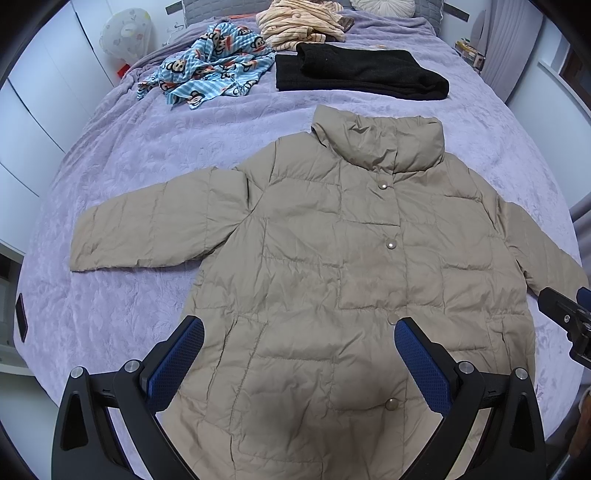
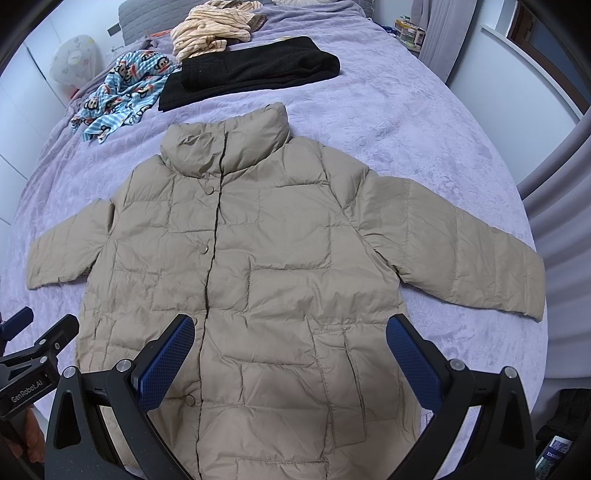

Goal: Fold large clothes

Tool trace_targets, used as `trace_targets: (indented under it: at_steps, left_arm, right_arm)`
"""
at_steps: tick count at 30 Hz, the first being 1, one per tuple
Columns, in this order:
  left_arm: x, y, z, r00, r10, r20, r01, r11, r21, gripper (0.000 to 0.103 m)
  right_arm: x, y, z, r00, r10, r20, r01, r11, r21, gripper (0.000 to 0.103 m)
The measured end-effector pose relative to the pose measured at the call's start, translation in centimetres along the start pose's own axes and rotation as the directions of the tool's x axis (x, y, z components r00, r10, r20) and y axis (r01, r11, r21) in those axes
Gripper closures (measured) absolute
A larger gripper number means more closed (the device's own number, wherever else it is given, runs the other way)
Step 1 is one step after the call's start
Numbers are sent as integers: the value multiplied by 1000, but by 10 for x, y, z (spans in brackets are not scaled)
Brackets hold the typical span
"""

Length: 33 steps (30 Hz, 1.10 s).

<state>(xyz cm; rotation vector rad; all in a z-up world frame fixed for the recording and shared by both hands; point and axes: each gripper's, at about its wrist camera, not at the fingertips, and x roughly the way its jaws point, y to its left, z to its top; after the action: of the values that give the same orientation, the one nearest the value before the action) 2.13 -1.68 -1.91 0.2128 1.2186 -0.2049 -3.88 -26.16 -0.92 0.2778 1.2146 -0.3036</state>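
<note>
A beige quilted puffer jacket (image 1: 332, 266) lies flat and face up on the purple bedspread (image 1: 129, 177), snaps closed, collar away from me, both sleeves spread out to the sides. It also shows in the right wrist view (image 2: 280, 266). My left gripper (image 1: 299, 332) is open and empty above the jacket's lower front. My right gripper (image 2: 290, 330) is open and empty above the jacket's lower right half, near the pocket. Each gripper shows at the other view's edge.
At the far end of the bed lie a folded black garment (image 1: 354, 72), a crumpled blue monkey-print cloth (image 1: 210, 62) and a heap of cream striped cloth (image 1: 299, 22). White cupboards stand on the left. A dark phone-like object (image 1: 21, 317) lies at the bed's left edge.
</note>
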Motion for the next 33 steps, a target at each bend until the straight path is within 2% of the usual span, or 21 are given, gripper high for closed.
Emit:
trace_targets:
  at_steps: [11, 15, 20, 24, 26, 28, 33]
  left_arm:
    - [7, 5, -2, 999, -20, -28, 19, 999, -28, 0]
    - [12, 17, -5, 998, -52, -36, 51, 998, -47, 0]
    - [26, 38, -10, 995, -98, -28, 96, 992, -78, 0]
    - [49, 67, -12, 989, -147, -14, 144, 981, -131, 0]
    - [62, 88, -12, 985, -171, -1, 168, 970, -177, 0]
    - [77, 115, -11, 980, -198, 17, 196, 950, -242, 0]
    - [120, 199, -7, 967, -235, 100, 255, 878, -404, 0]
  right_arm:
    - [0, 0, 1, 1000, 15, -7, -15, 1000, 10, 0]
    - [2, 1, -2, 1000, 29, 0, -29, 999, 32, 0]
    - [5, 1, -9, 997, 76, 18, -77, 995, 65, 0]
    - [3, 11, -16, 986, 144, 78, -150, 986, 75, 0]
    - [11, 23, -20, 980, 192, 46, -196, 977, 83, 0]
    - [29, 39, -24, 966, 253, -60, -248, 966, 78, 0]
    - [60, 81, -43, 961, 235, -146, -232, 972, 43, 0]
